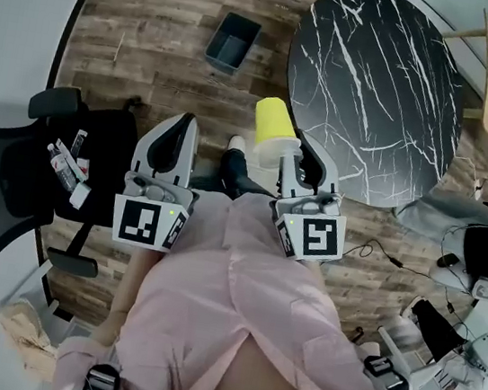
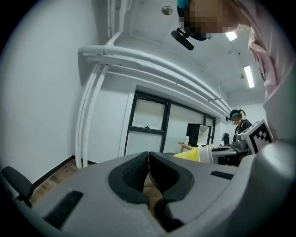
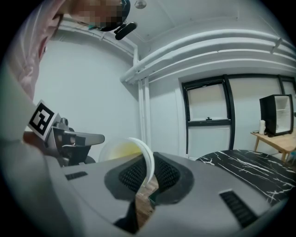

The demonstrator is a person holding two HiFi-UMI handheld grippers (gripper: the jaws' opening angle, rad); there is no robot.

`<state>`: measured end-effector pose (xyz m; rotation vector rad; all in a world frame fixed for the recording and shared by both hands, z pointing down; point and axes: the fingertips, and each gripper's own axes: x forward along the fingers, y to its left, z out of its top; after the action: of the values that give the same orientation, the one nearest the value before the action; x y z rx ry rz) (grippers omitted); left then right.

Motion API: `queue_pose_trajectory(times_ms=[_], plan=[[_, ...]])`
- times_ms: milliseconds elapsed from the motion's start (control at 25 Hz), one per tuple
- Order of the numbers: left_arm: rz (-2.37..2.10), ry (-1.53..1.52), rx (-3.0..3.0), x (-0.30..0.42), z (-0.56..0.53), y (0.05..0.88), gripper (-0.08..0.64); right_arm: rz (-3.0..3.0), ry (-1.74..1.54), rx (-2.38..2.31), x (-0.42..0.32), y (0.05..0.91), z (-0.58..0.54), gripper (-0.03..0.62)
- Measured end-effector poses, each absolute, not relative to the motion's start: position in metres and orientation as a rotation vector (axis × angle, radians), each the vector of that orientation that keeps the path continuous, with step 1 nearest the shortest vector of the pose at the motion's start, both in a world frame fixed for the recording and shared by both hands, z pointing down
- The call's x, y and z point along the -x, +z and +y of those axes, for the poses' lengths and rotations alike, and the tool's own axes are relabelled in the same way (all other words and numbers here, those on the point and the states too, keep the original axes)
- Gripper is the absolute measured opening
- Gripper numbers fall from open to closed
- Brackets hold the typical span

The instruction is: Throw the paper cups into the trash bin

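Left gripper [image 2: 148,162]: the two dark ribbed pads are pressed together along their full length, with nothing between them. Right gripper [image 3: 147,171]: the jaws are pinching the white rolled rim and thin wall of a yellow paper cup [image 3: 121,150], one pad inside the mouth and one outside. In the head view the cup projects forward from the right gripper, mouth toward the person and closed base pointing away. It is held in the air above the brown wood-plank floor [image 1: 157,49], just beside the near edge of the round black marble-pattern table [image 1: 377,91]. The small dark grey rectangular trash bin [image 1: 232,41] stands upright on the floor ahead, left of the table and well apart from the cup. A black office chair [image 1: 11,173] stands to the left of the left gripper.
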<state>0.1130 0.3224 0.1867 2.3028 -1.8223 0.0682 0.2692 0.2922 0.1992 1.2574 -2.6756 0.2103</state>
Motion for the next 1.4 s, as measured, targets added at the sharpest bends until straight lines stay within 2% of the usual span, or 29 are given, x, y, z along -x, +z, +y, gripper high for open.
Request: queue_pose_trajectory(times_ms=[640,1400], plan=[[-1.879,0.054,-2.241,-0.072,0.27,0.188,0.017,-2.615,0.275,-1.304,-0.252,0.21,0.232,0.048],[-1.719,0.103,-2.353,0.029,0.168,0.178,0.017,-2.475,0.318,-1.587,-0.174,0.199,0.151,0.048]])
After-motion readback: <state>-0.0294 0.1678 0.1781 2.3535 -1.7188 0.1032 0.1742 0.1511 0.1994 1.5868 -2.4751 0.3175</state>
